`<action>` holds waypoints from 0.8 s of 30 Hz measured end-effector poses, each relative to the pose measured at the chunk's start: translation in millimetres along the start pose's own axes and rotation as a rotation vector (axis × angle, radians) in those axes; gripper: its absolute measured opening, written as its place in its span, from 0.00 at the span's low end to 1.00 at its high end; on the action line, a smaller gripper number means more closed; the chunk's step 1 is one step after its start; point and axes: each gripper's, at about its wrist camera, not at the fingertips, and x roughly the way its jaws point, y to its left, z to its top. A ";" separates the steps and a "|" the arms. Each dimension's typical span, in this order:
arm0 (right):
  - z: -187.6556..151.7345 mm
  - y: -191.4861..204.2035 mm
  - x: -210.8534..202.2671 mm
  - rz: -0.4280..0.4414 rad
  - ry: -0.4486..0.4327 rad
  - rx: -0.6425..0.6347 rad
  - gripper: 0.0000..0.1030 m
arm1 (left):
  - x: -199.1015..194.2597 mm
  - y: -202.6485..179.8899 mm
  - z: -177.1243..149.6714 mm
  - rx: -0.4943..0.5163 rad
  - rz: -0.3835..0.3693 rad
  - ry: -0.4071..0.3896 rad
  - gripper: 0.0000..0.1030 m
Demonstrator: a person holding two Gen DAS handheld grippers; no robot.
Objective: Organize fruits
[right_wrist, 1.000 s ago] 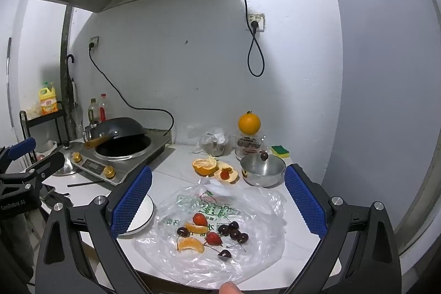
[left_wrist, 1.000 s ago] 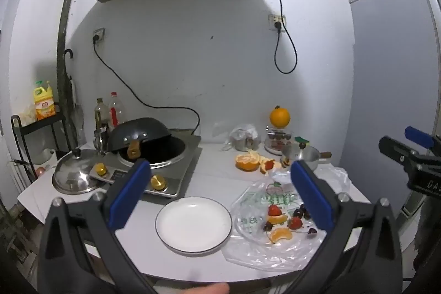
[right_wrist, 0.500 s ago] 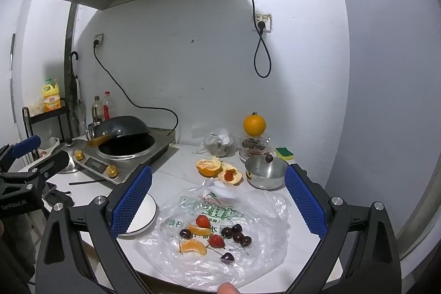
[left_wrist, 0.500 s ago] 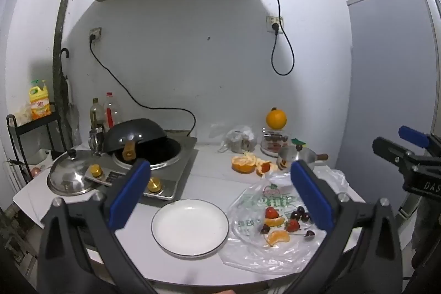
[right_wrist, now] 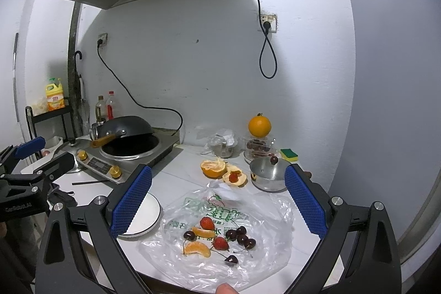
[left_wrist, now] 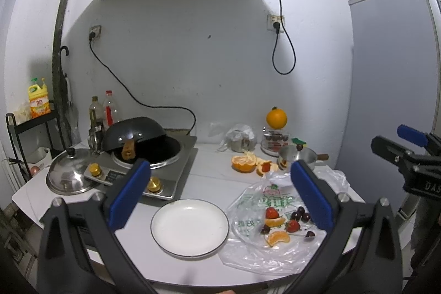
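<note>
- The white worktop (left_wrist: 209,183) carries everything here, running from a steel induction cooker (left_wrist: 165,159) at its left to a small steel pot (right_wrist: 266,174) at its right.
- A dark wok (left_wrist: 135,132) leans tilted on the cooker; a domed steel lid (left_wrist: 69,175) lies just beside it.
- A clear plastic bag with green printed characters, too warped to read (right_wrist: 220,214), lies flat near the front edge.
- A round white plate with a dark rim (left_wrist: 190,228) sits bare, touching the bag's left edge.
- The left gripper (left_wrist: 220,192) hangs above the plate, jaws spread wide and holding nothing; its body reads "GenRobot.AI" in the right wrist view.
- The right gripper (right_wrist: 217,197) hangs above the bag, jaws likewise released.
- A yellow detergent bottle (right_wrist: 55,98) stands on a black rack; its label is unreadable.
- A whole orange (right_wrist: 259,126) rests on a clear container.
- On the bag lie two orange segments (right_wrist: 197,248), two red strawberries (right_wrist: 207,223) and dark cherries (right_wrist: 241,236), close together.
</note>
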 end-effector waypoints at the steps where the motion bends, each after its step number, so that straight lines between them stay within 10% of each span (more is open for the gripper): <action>1: 0.1 0.1 0.0 0.000 -0.001 0.000 0.96 | 0.4 -0.1 0.0 0.000 0.001 0.000 0.99; 24: 4.1 -0.3 2.5 -0.007 0.008 -0.008 0.96 | 3.3 4.2 0.2 -0.009 -0.010 -0.005 0.99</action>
